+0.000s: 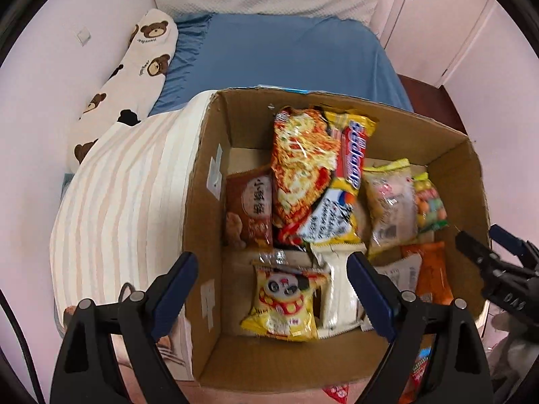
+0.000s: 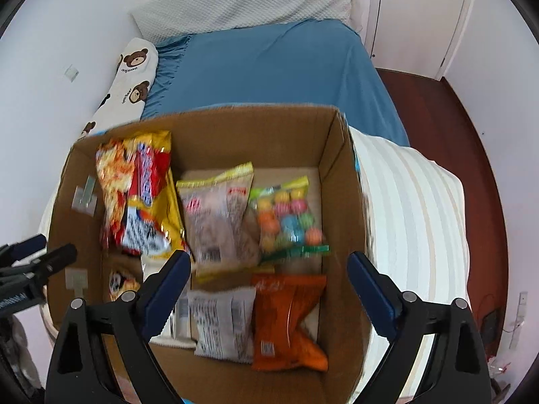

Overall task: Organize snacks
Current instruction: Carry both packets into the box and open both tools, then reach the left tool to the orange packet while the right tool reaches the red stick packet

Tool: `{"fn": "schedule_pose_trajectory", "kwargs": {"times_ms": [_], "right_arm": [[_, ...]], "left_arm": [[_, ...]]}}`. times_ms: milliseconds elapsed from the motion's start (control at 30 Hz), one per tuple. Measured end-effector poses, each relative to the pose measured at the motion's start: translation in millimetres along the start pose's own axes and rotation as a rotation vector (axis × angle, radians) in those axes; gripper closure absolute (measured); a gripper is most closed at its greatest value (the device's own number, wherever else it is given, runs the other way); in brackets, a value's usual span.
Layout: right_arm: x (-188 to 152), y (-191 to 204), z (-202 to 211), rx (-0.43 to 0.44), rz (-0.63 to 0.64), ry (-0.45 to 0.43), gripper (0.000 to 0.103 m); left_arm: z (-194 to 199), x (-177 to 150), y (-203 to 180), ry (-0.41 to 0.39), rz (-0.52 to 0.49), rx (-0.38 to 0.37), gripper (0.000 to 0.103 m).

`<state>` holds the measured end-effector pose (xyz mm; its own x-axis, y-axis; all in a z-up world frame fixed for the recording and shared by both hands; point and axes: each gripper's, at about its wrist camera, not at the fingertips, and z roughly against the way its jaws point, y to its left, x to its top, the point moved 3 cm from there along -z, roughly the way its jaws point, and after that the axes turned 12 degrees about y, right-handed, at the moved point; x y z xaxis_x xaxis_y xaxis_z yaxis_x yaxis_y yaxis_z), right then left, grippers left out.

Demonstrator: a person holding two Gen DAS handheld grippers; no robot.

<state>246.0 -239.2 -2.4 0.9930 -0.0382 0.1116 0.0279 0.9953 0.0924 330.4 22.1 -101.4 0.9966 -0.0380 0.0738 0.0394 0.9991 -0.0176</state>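
A cardboard box (image 1: 209, 175) (image 2: 343, 202) stands on the bed, filled with snack packets. In the left wrist view I see a noodle packet (image 1: 303, 161), a brown packet (image 1: 251, 208) and a yellow panda packet (image 1: 286, 303). In the right wrist view I see an orange packet (image 2: 286, 320), a candy ball bag (image 2: 289, 219), a clear-and-yellow packet (image 2: 219, 222) and a white packet (image 2: 222, 323). My left gripper (image 1: 273, 289) is open and empty above the box's near left part. My right gripper (image 2: 269, 289) is open and empty above the box's near right part; it also shows in the left wrist view (image 1: 485, 245).
The box rests on a striped duvet (image 1: 118, 202) (image 2: 414, 208) over a blue sheet (image 1: 286, 50) (image 2: 269, 67). A bear-print bolster (image 1: 134, 74) lies along the wall on the left. More packets (image 1: 417, 370) lie outside the box near its front right corner. Dark wood floor (image 2: 438, 118) is on the right.
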Motion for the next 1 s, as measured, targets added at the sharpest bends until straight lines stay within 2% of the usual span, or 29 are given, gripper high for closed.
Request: {"fn": "schedule_pose_trajectory", "kwargs": {"times_ms": [233, 500, 733, 933, 1000], "right_arm": [[-42, 10, 22, 0.005, -0.002, -0.046, 0.007], [-94, 17, 84, 0.0, 0.002, -0.187, 0.007], [-138, 22, 126, 0.008, -0.02, -0.276, 0.007], [-167, 20, 142, 0.033, -0.052, -0.304, 0.007], [-175, 15, 144, 0.057, -0.071, -0.3, 0.007]], "left_arm": [[33, -35, -6, -0.096, -0.029, 0.013, 0.013], [78, -85, -13, -0.213, -0.051, -0.002, 0.013], [100, -121, -19, -0.267, -0.081, -0.014, 0.013], [108, -141, -21, -0.29, -0.094, -0.011, 0.013], [108, -150, -22, -0.288, -0.087, -0.036, 0.013]]}}
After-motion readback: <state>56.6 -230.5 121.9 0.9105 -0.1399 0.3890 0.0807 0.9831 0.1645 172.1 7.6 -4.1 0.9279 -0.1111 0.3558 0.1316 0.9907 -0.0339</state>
